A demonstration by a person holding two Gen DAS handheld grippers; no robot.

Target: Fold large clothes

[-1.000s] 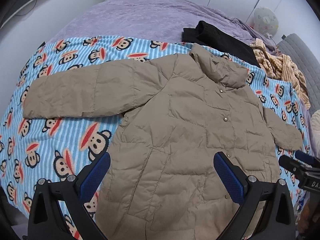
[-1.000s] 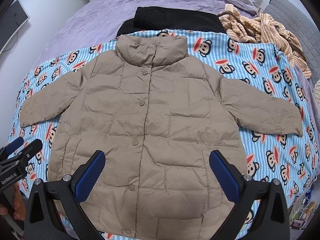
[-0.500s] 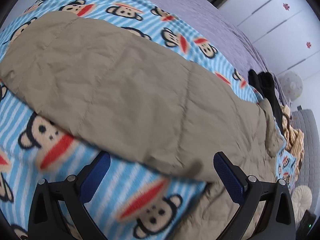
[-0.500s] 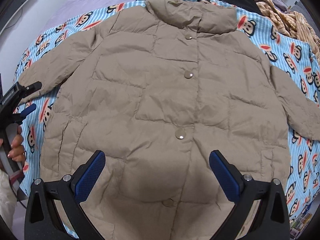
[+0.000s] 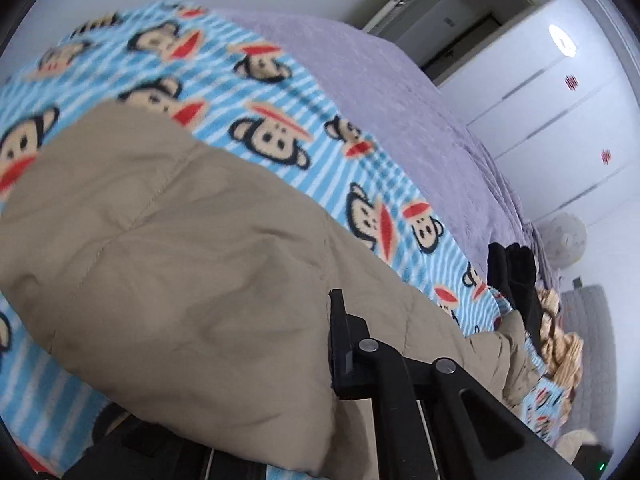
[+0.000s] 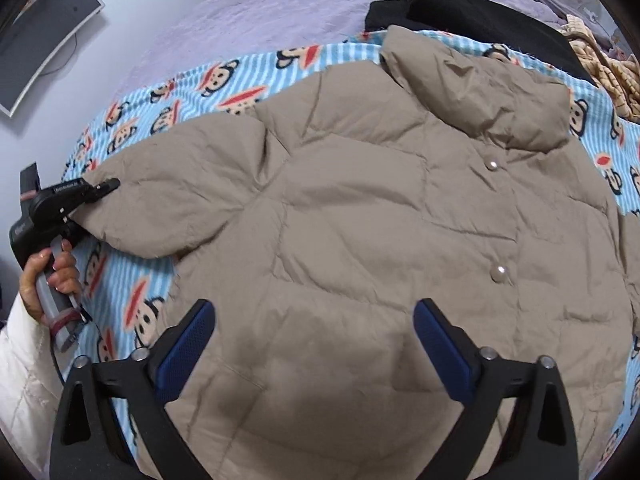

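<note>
A tan puffer jacket (image 6: 380, 220) lies front up and buttoned on a blue monkey-print blanket (image 6: 132, 128). Its left sleeve (image 6: 172, 188) stretches toward the left gripper (image 6: 100, 188), which is shut on the sleeve cuff and held in a hand. In the left wrist view the sleeve (image 5: 180, 272) fills the frame and covers one finger; the other finger (image 5: 344, 340) presses on the fabric. My right gripper (image 6: 314, 340) is open and empty, hovering above the jacket's lower front.
A black garment (image 6: 472, 12) and a striped beige garment (image 6: 608, 68) lie at the far side on the purple bedspread (image 6: 248, 20). A monitor (image 6: 44, 32) hangs on the left wall. White wardrobe doors (image 5: 552, 120) stand behind the bed.
The left gripper moved to the left sleeve cuff and closed on it. The right gripper moved lower and closer over the jacket's front, staying open.
</note>
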